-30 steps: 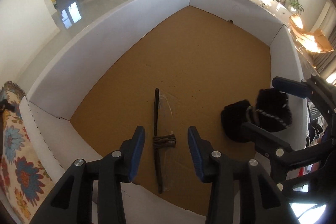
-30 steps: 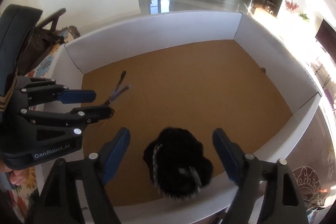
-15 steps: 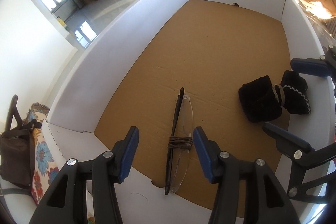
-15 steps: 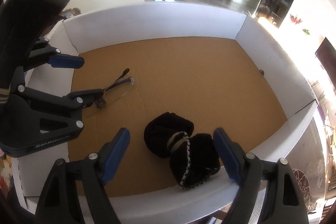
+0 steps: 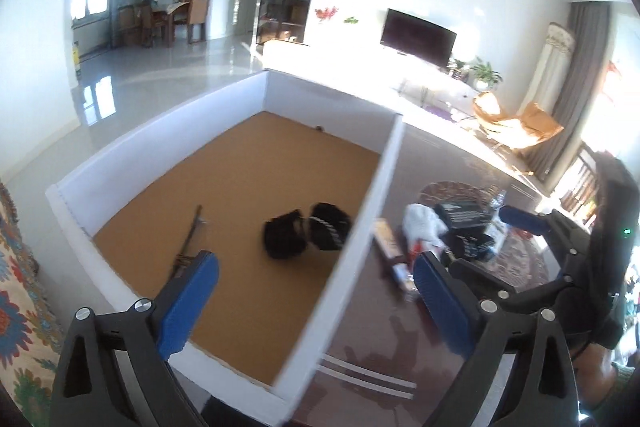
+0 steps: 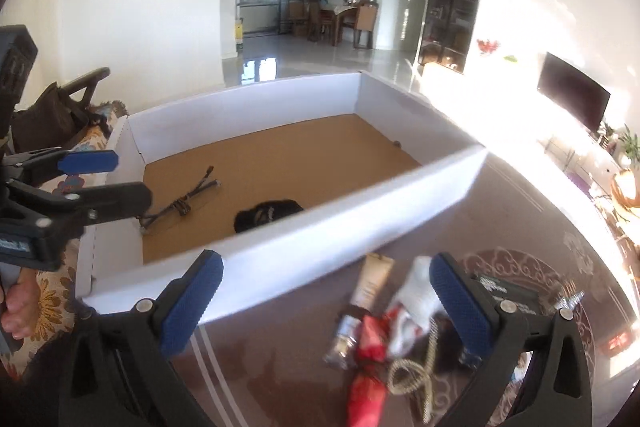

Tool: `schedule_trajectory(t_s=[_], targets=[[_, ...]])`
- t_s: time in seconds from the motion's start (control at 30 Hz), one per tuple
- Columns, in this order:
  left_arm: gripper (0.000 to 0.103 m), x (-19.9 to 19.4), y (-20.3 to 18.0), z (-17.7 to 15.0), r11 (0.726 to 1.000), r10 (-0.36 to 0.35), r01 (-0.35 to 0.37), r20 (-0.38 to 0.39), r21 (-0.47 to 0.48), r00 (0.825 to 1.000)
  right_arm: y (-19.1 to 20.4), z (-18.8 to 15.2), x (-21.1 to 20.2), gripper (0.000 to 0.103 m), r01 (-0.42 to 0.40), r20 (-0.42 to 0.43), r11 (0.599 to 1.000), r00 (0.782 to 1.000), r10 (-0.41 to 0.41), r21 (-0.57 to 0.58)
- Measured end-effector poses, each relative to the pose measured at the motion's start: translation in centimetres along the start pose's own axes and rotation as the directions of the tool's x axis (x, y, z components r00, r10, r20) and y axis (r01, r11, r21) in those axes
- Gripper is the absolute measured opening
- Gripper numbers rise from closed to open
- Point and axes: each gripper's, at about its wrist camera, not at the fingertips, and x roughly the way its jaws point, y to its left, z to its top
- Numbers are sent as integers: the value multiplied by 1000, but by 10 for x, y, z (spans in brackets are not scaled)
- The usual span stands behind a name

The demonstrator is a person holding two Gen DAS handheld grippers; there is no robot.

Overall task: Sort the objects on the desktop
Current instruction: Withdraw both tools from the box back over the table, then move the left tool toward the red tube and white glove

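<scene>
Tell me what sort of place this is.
Most likely a home's open living and dining room: a flat television against the wall, a dining table with chairs at the far end, and orange armchairs by the curtains. The sorting box sits on a dark table.

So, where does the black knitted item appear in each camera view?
Left wrist view: black knitted item lies centre, on the box floor by the right wall.
Right wrist view: it sits left of centre, half hidden behind the near wall.
Shared landmark: the eyeglasses.
</scene>
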Motion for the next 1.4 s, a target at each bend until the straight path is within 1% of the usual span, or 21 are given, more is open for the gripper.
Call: schedule_trajectory(t_s=[0.07, 0.1, 0.17, 0.27, 0.33, 0.37, 0.4, 0.47, 0.5, 0.53, 0.57, 0.63, 0.7, 0.77, 0.8, 0.9, 0.93, 1.07, 1.4], targets=[[100, -7, -31, -12, 996, -82, 83, -36, 41, 996, -21, -30, -24, 103, 65, -9, 997, 998, -64, 53], [100, -5, -50, -18, 991, -114, 119, -70, 63, 991, -32, -50, -41, 103, 98, -22, 992, 995, -96, 80], [100, 8, -81, -38, 983, -138, 154, -147, 102, 979, -55, -89, -58, 103, 160, -69, 978, 986, -151, 133], [100, 37, -118, -72, 979, -105, 143, -236, 147, 966, -87, -148, -74, 103, 245, -176, 950, 961, -212, 194], [100, 54, -131, -92, 979, -75, 125, -289, 158, 954, -105, -187, -84, 103, 293, -238, 930, 941, -240, 221], [100, 63, -134, -104, 980, -59, 113, -307, 162, 950, -112, -201, -85, 103, 309, -263, 922, 933, -246, 235], [100, 72, -137, -111, 980, -41, 100, -319, 169, 947, -118, -215, -91, 103, 321, -280, 914, 927, -249, 248], [100, 91, -140, -118, 981, -6, 74, -348, 182, 937, -128, -234, -94, 103, 337, -302, 901, 919, -253, 272], [100, 94, -142, -117, 980, -1, 71, -355, 184, 935, -132, -242, -96, 103, 333, -300, 897, 922, -245, 291], [100, 95, -145, -116, 980, -2, 70, -347, 185, 938, -135, -245, -99, 103, 317, -290, 893, 930, -226, 321], [100, 97, -148, -115, 980, 5, 63, -336, 191, 942, -139, -245, -100, 103, 315, -292, 887, 931, -220, 338], [100, 104, -154, -114, 976, 32, 42, -330, 214, 944, -141, -245, -96, 103, 319, -295, 883, 930, -221, 346], [100, 115, -157, -115, 975, 48, 31, -343, 220, 938, -144, -244, -93, 103, 314, -295, 882, 931, -214, 352], [100, 123, -158, -117, 977, 48, 31, -361, 209, 931, -145, -243, -92, 103, 320, -297, 879, 929, -218, 354], [100, 125, -160, -117, 976, 58, 19, -346, 215, 936, -144, -243, -91, 103, 321, -298, 878, 929, -220, 354], [100, 130, -162, -118, 973, 83, -7, -321, 230, 943, -143, -244, -92, 103, 322, -298, 878, 929, -220, 354], [103, 131, -164, -118, 970, 99, -21, -314, 241, 944, -143, -244, -92, 103, 322, -298, 878, 929, -220, 354], [103, 133, -164, -119, 973, 94, -24, -300, 230, 949, -143, -244, -92, 103, 322, -298, 878, 929, -220, 354], [103, 134, -164, -119, 973, 95, -26, -295, 229, 951, -144, -244, -92, 103, 322, -298, 878, 929, -220, 355]])
